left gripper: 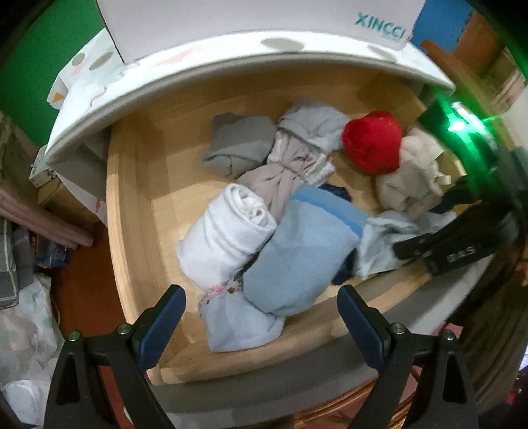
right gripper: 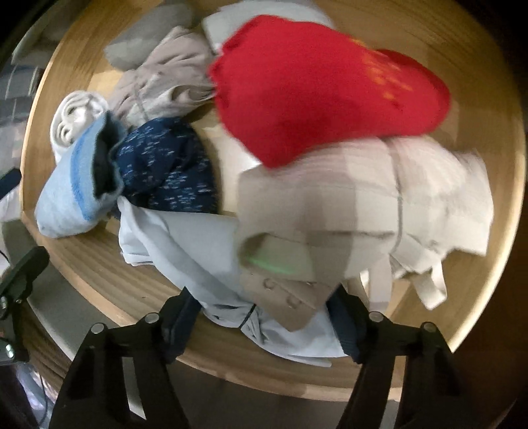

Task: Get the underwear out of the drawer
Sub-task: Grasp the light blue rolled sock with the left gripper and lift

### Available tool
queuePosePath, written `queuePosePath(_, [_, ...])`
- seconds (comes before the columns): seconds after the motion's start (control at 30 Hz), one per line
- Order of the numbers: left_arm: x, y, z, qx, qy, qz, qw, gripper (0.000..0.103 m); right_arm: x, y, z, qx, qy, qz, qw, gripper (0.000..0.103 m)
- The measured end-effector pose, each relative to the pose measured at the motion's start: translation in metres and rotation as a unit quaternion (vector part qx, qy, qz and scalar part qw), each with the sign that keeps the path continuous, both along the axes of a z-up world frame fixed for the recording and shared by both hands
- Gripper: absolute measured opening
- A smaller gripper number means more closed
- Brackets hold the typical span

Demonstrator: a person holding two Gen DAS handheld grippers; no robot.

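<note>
**Both grippers over the open drawer**

Your left gripper (left gripper: 262,298) hangs over the near edge of the wooden drawer (left gripper: 138,204), pointing steeply down, its jaws wide with nothing between them. Just beyond its fingertips lies a blue roll (left gripper: 297,250), with a pale blue bundle (left gripper: 237,325) touching its near side and a white roll (left gripper: 224,231) leaning on its left.

Further in you have a grey fold (left gripper: 237,143) at the far left, a taupe twist (left gripper: 290,165) beside it, a red roll (left gripper: 371,145) to the right of that, and a cream bundle (left gripper: 409,178) touching the red one on the right. A white box (left gripper: 257,23) sits on the cabinet top above the drawer's far side.

Your right gripper (right gripper: 264,316) is down among the clothes at the drawer's near right. Its jaws stand about half spread, one on each side of a light blue cloth (right gripper: 184,244) and the near corner of the cream bundle. The picture is blurred there, so you cannot tell whether the pads press on the fabric. A dark blue speckled piece (right gripper: 165,165) lies to the left of the light blue cloth, half tucked under the blue roll. From the left camera you see the right gripper as a black shape at the right rim, its tips on the light blue cloth.
</note>
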State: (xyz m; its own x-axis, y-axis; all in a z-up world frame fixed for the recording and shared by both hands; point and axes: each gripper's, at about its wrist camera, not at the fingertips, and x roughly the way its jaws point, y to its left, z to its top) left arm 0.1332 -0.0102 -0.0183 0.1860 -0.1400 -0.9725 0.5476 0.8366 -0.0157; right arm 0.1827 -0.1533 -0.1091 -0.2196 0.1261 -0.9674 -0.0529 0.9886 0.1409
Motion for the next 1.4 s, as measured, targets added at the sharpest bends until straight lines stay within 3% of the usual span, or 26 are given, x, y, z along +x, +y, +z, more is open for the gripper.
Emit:
queuePosePath(0.47, [0.02,-0.027,-0.037,0.026,0.061,0.012,0.9977,0.094,-0.011,-0.02,-0.014,-0.001,-0.005,-0.021,1.0,0.066])
queuePosePath(0.57, [0.026,-0.028,-0.043,0.026,0.077,0.025,0.9964,0.068,-0.013,-0.03,-0.007,0.0,-0.008,-0.02,1.0,0.066])
queuePosePath(0.63, [0.029,-0.029,-0.048,0.022,0.095,0.042,0.9943,0.065,-0.016,-0.032,-0.004,-0.001,-0.01,-0.018,1.0,0.067])
queuePosePath(0.8, [0.029,-0.034,-0.053,0.024,0.088,0.044,0.9948,0.048,-0.023,-0.028,0.003,-0.006,-0.011,-0.014,1.0,0.066])
queuePosePath(0.9, [0.024,-0.035,-0.054,0.018,0.087,0.051,0.9947,0.046,-0.026,-0.024,0.003,-0.009,-0.012,-0.019,1.0,0.063])
queuePosePath(1.1, [0.014,-0.024,-0.038,-0.012,0.077,0.069,0.9946,0.044,-0.025,-0.023,0.019,-0.008,-0.013,-0.033,0.999,0.053])
queuePosePath(1.4, [0.008,0.005,0.01,-0.083,0.042,0.093,0.9913,0.044,-0.026,-0.035,0.027,0.001,-0.011,-0.067,0.998,0.047])
